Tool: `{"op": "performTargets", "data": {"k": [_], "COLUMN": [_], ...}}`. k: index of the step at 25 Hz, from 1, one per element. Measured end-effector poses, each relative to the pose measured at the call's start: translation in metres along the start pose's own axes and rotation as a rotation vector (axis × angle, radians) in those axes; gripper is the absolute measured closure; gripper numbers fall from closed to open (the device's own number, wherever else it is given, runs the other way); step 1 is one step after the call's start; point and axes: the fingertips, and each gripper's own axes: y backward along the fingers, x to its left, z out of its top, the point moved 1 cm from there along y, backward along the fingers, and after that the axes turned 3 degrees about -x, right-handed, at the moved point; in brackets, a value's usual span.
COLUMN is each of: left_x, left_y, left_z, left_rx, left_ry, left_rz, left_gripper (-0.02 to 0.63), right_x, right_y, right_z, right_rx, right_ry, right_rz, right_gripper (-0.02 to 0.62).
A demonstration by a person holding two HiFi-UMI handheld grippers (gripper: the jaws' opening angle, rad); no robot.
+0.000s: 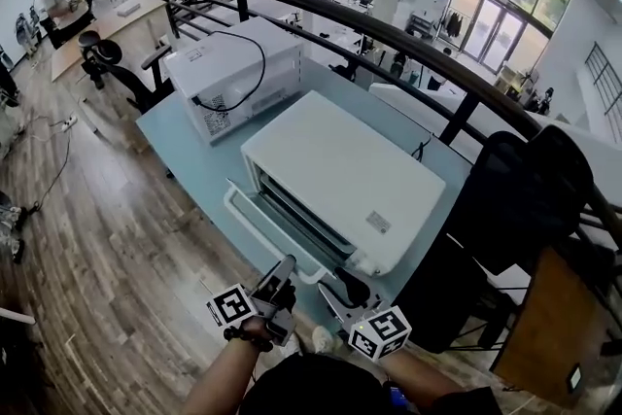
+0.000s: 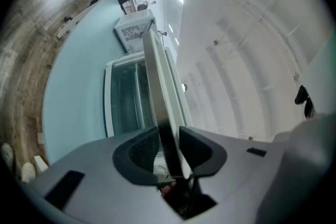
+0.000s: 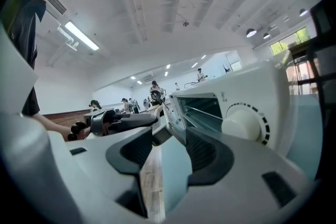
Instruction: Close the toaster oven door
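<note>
A white box-shaped toaster oven (image 1: 340, 170) sits in the middle of a pale blue table (image 1: 185, 141). Its long axis runs on a slant from far left to near right, and its open front faces near left, toward the person. Its glass-paned door (image 1: 277, 228) is tipped out and down from that front, and the door's outer edge comes close to the table's near edge.

The left gripper (image 1: 288, 263) points level at the door's right end. In the left gripper view its claw (image 2: 170, 136) pinches the brushed metal handle bar (image 2: 155, 81), one pad on each side of it. The bar runs straight away along the door's edge.

The right gripper (image 1: 342, 290) hangs just right of the left one, by the oven's near right corner and beside the white round dial (image 3: 241, 123). Its claw (image 3: 170, 139) is spread with nothing between the pads.

Brown plank floor (image 1: 107, 238) lies open to the near left of the table. At far left a white vented appliance box (image 1: 233, 73) stands apart from the oven. A black metal railing (image 1: 389, 29) curves along the far side, and a black chair back (image 1: 515, 199) stands near the oven's right end.
</note>
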Motion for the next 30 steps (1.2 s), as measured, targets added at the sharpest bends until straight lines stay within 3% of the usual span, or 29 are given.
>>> {"op": "performTargets", "data": {"k": [4, 14, 30], "left_x": [-0.005, -0.013, -0.016], "left_y": [-0.014, -0.038, -0.06], "left_z": [0.001, 0.001, -0.001], "left_rx": [-0.009, 0.004, -0.01], "left_ry": [0.067, 0.066, 0.059], "left_rz": [-0.024, -0.037, -0.047], "left_gripper": [0.494, 0.499, 0.499], "right_x": [-0.004, 0.006, -0.023], "right_y": [0.012, 0.051, 0.075], "right_z": [0.016, 0.058, 0.07], "right_rx": [-0.037, -0.149, -0.182], "right_ry": [0.014, 0.131, 0.128], "right_rz": [-0.026, 0.023, -0.043], "right_gripper": [0.374, 0.399, 0.405]}}
